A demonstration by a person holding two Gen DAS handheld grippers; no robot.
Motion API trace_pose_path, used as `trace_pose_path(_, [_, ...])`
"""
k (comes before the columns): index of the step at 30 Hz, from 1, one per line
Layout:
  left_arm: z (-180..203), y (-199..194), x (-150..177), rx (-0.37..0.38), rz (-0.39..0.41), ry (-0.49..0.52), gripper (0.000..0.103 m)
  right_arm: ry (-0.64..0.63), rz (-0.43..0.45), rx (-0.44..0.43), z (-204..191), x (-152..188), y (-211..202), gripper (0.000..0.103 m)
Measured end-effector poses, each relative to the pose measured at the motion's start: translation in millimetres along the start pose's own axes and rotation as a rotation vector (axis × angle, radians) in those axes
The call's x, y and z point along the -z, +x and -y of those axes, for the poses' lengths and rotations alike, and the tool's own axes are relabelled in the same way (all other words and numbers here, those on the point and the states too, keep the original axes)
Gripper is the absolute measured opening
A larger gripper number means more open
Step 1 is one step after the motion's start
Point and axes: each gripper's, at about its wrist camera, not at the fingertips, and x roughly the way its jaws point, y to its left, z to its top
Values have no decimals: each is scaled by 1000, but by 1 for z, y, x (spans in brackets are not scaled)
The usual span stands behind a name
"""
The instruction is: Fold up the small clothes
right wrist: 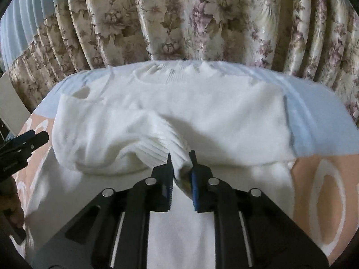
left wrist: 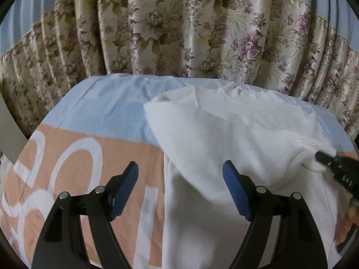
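From my feed, the white sweater [right wrist: 170,112] lay spread across the bed [left wrist: 107,109], over a sheet of pale blue and peach with large white lettering, its collar toward the floral curtain [right wrist: 179,18] behind. My right gripper [right wrist: 181,157] was clenched on the ribbed cuff of a sleeve [right wrist: 157,143], the knit pinched between both fingers and bunching out past their tips, with the sleeve drawn across the sweater's front. My left gripper [left wrist: 180,168] had its fingers released and spread wide, hovering above the sweater's left edge; the right-hand finger [left wrist: 234,190] sat over the white knit, while the other sat over the peach sheet just beside the fabric. In the left view the right gripper [left wrist: 332,161] showed at the frame's edge, with the cuff gathered at its tip.
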Motion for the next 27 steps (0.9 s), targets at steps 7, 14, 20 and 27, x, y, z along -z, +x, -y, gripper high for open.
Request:
trace_pose_path(7, [25, 26, -37, -63, -13, 101, 78, -46, 68, 152, 49, -52, -4, 13])
trace_pose_path(14, [28, 84, -52, -137, -122, 115, 78, -40, -75, 175, 102, -45, 28, 22])
trace_pose_path(20, [17, 93, -52, -173, -123, 94, 82, 20, -70, 248, 132, -26, 28, 40])
trace_pose_path(27, [25, 58, -75, -165, -4, 82, 81, 27, 62, 223, 112, -44, 8, 57])
